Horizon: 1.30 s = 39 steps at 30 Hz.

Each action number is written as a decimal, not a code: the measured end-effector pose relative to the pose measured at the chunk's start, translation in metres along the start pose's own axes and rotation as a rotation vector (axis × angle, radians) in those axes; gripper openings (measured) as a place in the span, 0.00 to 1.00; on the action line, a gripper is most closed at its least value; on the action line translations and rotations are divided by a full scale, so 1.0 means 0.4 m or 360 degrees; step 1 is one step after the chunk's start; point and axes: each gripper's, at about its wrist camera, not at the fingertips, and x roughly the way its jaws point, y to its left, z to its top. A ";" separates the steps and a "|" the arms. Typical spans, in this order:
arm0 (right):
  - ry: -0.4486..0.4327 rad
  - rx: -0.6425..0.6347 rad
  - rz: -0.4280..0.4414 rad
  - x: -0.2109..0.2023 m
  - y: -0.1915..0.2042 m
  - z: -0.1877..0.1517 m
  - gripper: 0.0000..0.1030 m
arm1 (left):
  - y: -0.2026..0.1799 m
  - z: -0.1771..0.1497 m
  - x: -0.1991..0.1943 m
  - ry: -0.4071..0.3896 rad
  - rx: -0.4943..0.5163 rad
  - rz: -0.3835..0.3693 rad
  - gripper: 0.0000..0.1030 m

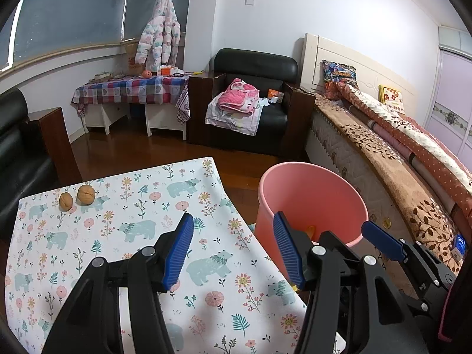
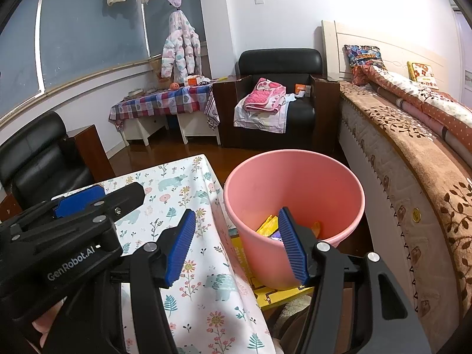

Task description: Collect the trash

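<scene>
I was working in a home bedroom. A bed (image 2: 413, 124) stood by the wall, with an armchair (image 2: 277, 94) and a hanging jacket (image 2: 181, 53).

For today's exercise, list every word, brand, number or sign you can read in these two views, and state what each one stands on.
"GenRobot.AI": white lettering on the black body of the left gripper, seen in the right wrist view.
Print on the yellow sheet under the pink bin: too cut off to read.
Print on the orange box on the checked table: too small to read.

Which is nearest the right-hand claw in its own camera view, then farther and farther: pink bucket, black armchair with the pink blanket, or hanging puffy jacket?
1. Pink bucket, just ahead of the right claw.
2. Black armchair, across the floor.
3. Puffy jacket, hanging by the far window, left.
</scene>
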 end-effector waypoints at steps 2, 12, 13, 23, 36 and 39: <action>0.0004 -0.0003 0.0000 0.003 0.000 0.000 0.57 | 0.000 0.000 0.000 0.0001 0.0000 0.0000 0.55; 0.0016 -0.0002 -0.0003 0.010 -0.001 -0.002 0.57 | -0.001 -0.012 0.004 0.0015 0.0003 -0.0001 0.55; 0.0018 -0.0003 -0.0004 0.011 -0.001 -0.004 0.57 | -0.002 -0.007 0.006 0.0014 0.0003 0.0000 0.55; 0.0019 -0.0004 -0.0004 0.014 -0.001 -0.003 0.57 | -0.004 -0.009 0.007 0.0021 0.0003 -0.0001 0.55; 0.0034 -0.0007 -0.0004 0.022 -0.006 -0.017 0.57 | -0.001 -0.030 0.012 0.0034 0.0000 -0.0002 0.55; 0.0042 -0.0009 -0.0004 0.032 -0.010 -0.026 0.57 | 0.002 -0.045 0.009 0.0035 -0.0004 0.0004 0.55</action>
